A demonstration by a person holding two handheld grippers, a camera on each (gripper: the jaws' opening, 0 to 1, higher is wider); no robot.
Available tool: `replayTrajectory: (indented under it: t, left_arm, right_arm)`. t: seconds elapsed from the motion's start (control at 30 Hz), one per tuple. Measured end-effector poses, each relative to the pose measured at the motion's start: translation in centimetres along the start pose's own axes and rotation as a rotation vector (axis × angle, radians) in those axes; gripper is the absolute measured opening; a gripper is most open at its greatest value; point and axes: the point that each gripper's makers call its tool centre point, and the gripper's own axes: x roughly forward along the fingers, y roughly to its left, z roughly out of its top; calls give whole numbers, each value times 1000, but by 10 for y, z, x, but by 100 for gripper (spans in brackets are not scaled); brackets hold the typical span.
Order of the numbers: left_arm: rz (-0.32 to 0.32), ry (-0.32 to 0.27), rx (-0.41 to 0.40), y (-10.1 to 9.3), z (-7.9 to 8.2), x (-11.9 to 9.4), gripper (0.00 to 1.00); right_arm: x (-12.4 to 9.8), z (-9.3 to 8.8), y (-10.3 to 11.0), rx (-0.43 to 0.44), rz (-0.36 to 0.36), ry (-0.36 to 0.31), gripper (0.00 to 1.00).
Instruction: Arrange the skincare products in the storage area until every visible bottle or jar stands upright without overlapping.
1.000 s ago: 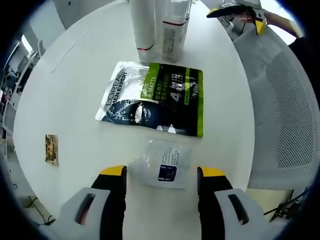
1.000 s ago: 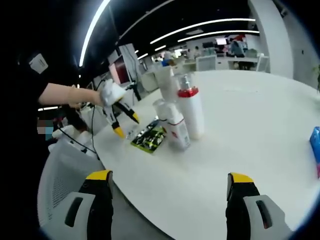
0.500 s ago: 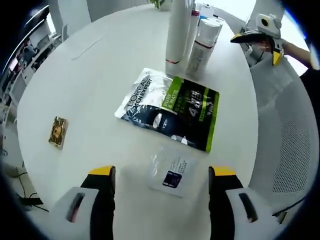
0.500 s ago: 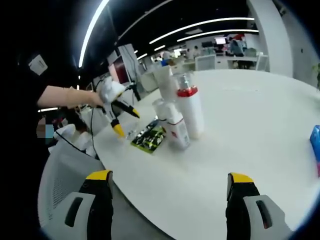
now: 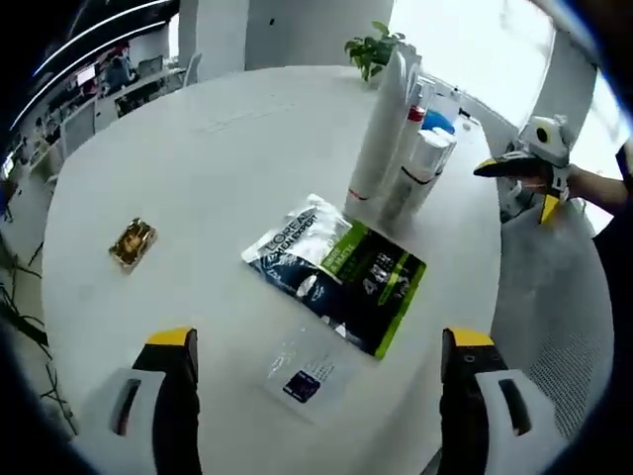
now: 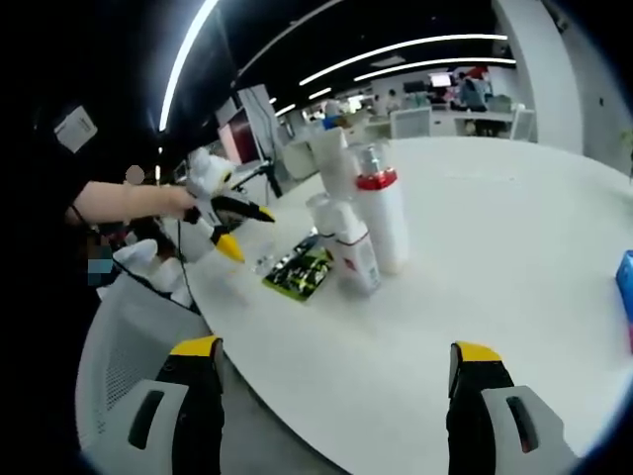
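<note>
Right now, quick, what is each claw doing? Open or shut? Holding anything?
Left claw: open, holding nothing, above the white table.
Right claw: open, holding nothing, near the table edge.

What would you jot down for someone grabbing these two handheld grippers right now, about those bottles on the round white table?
Left gripper: open, holds nothing, above the small clear sachet.
Right gripper: open, holds nothing, off the table edge.
Bottles: clustered, upright.
Lying flat: green-and-black pouch, clear sachet, small gold packet.
Done: bottles stand.
Left: probably tidy the flat packs without overlapping.
</note>
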Motion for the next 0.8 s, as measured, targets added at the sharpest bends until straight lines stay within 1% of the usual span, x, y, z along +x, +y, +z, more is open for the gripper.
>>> replayTrajectory:
  t: [0.1,0.13,0.2,0.27,0.4,0.43,0.53,0.57,0.6,0.67,0.73,0.8]
  left_arm:
    - [26,-58,-66,-4,2,-8,96]
    - [23,-73,-79,-6,2,-10,96]
    - [14,-75,-89,-9,-1,-11,96]
    - [22,-75,-95,-8,-3,-12,96]
    - [59,-120,-131,-6,-4,-19,98]
    - [66,-126,-129,-8,-5,-21,99]
    - [100,-128,-140,-8,-10,-25,99]
    - [122,-143,-151,-6,-10,-28,99]
    - [130,-155,-160,-7,-10,-30,99]
    - [140,-177,-171,-10,-11,-34,99]
    - [144,-189,-162,-19,-13,-37,99]
    - [139,-185,-157,-23,-18,-34,99]
  right_arm:
    - [0,0,0,-2,3,-3,99]
    - [0,0,1,-2,3,-3,99]
    - [0,0,1,-3,5,-3,99]
    - [1,0,2,-5,10,-1,99]
    - [1,1,6,-8,21,0,99]
    - [1,1,6,-9,22,0,99]
    - [1,1,6,-8,24,-3,99]
    - [1,1,6,-9,25,-4,99]
    - [1,2,6,-10,25,-5,99]
    - [1,1,6,-12,26,-4,99]
    - [1,2,6,-11,27,-6,99]
    - [1,1,6,-12,26,-4,99]
